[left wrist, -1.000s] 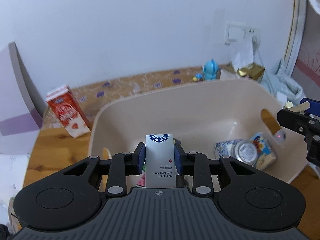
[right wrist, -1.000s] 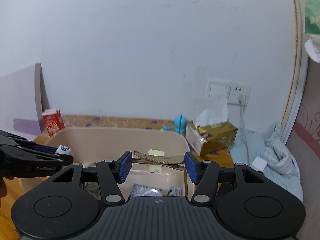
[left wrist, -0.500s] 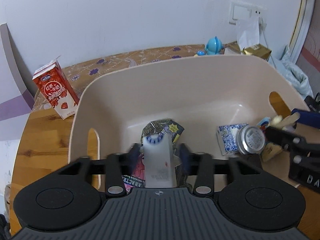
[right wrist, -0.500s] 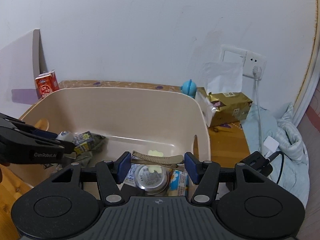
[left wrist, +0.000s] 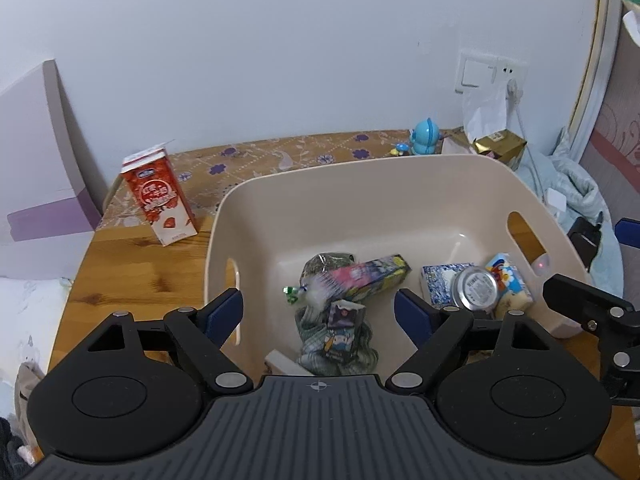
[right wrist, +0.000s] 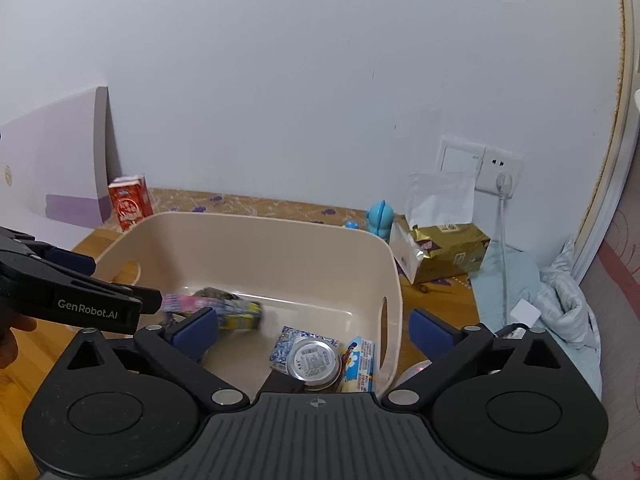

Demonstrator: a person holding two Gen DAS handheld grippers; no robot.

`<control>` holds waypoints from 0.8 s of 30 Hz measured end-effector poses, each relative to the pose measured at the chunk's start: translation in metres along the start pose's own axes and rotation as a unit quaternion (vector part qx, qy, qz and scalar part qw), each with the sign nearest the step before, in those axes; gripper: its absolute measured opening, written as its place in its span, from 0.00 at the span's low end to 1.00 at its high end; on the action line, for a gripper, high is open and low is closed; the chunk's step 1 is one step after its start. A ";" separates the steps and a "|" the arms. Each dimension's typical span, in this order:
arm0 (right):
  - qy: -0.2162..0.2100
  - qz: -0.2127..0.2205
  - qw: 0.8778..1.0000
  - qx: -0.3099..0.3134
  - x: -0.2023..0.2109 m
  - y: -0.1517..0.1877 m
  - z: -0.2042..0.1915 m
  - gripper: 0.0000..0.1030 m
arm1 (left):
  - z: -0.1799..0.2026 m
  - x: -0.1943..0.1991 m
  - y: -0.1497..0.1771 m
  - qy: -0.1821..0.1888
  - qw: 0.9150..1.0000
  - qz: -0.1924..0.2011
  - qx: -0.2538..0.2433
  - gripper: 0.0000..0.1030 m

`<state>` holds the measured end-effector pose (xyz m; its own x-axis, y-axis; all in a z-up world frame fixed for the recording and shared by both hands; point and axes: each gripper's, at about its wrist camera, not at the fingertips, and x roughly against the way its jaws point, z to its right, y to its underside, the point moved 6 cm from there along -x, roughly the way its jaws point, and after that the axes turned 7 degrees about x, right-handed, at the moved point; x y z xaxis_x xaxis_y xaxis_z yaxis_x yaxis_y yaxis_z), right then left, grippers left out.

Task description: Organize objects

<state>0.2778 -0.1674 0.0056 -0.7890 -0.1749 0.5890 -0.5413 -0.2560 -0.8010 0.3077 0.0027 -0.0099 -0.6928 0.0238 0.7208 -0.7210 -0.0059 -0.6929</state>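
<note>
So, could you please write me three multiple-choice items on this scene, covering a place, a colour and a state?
1. Where is the red milk carton?
A. in the beige bin
B. on the table, left of the bin
C. held in the fingers

2. What colour is the small toy figure by the wall?
A. blue
B. green
C. black

3. How is the left gripper?
A. shut on a box
B. open, holding nothing
C. shut, holding nothing

Key: 1 B, it stands outside the beige bin; 2 A, its body is light blue; 3 B, fingers spread, nothing between.
</note>
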 end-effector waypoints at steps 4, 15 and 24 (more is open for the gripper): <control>-0.005 0.000 1.000 -0.003 0.020 0.002 -0.002 1.00 | 0.000 0.024 0.005 0.002 1.000 0.010 0.004 0.82; -0.010 0.012 1.000 -0.025 0.076 0.017 0.000 1.00 | -0.001 0.084 0.029 -0.001 0.999 0.041 0.011 0.88; -0.015 0.017 0.999 -0.033 0.108 0.050 -0.006 1.00 | -0.002 0.124 0.070 0.011 0.998 0.055 0.022 0.89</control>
<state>0.1643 -0.1929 0.0287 -0.7983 -0.2116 0.5638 -0.5331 -0.1871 -0.8251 0.1712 0.0073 0.0306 -0.7672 0.0417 0.6400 -0.6414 -0.0532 -0.7654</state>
